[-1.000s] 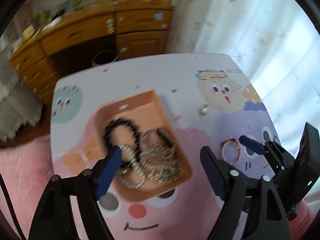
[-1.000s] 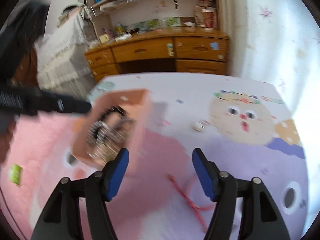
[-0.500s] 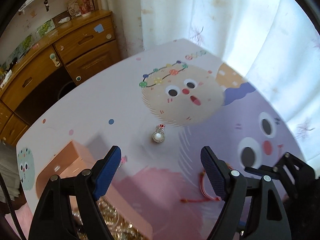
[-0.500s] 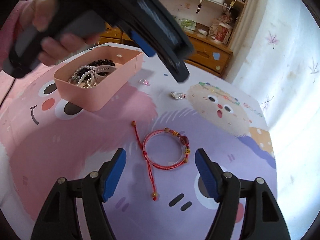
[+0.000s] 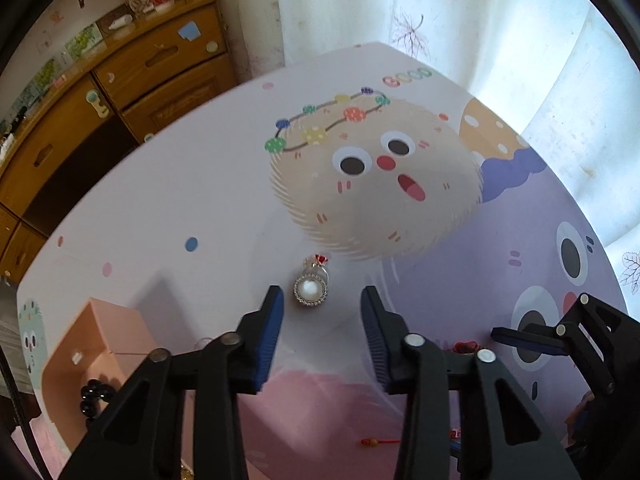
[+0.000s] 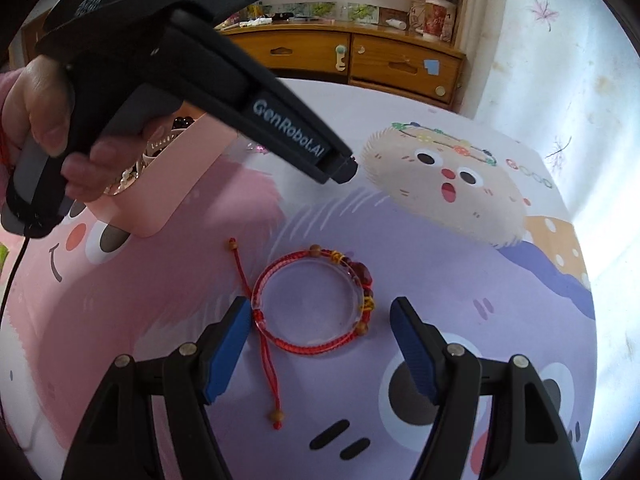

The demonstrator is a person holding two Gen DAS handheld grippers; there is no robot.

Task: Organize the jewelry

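Note:
A pearl ring with a sparkly rim (image 5: 310, 290) lies on the cartoon table mat, with a small red-stone ring (image 5: 319, 261) just behind it. My left gripper (image 5: 322, 306) is open and empty, its tips just short of the pearl ring. A red cord bracelet with beads (image 6: 314, 302) lies flat on the mat. My right gripper (image 6: 320, 316) is open and empty, its fingers on either side of the bracelet. The pink jewelry box (image 5: 86, 344) holds a black bead bracelet (image 5: 94, 398); it also shows in the right wrist view (image 6: 168, 184).
The left gripper's black body (image 6: 208, 80) and the hand holding it cross the upper left of the right wrist view, hiding the pearl ring there. A wooden dresser (image 5: 100, 92) stands behind the table. A white curtain (image 5: 480, 20) hangs at the right.
My left gripper has moved closer to the pearl ring and its jaws have narrowed. My right gripper has advanced so its fingers now flank the red bracelet.

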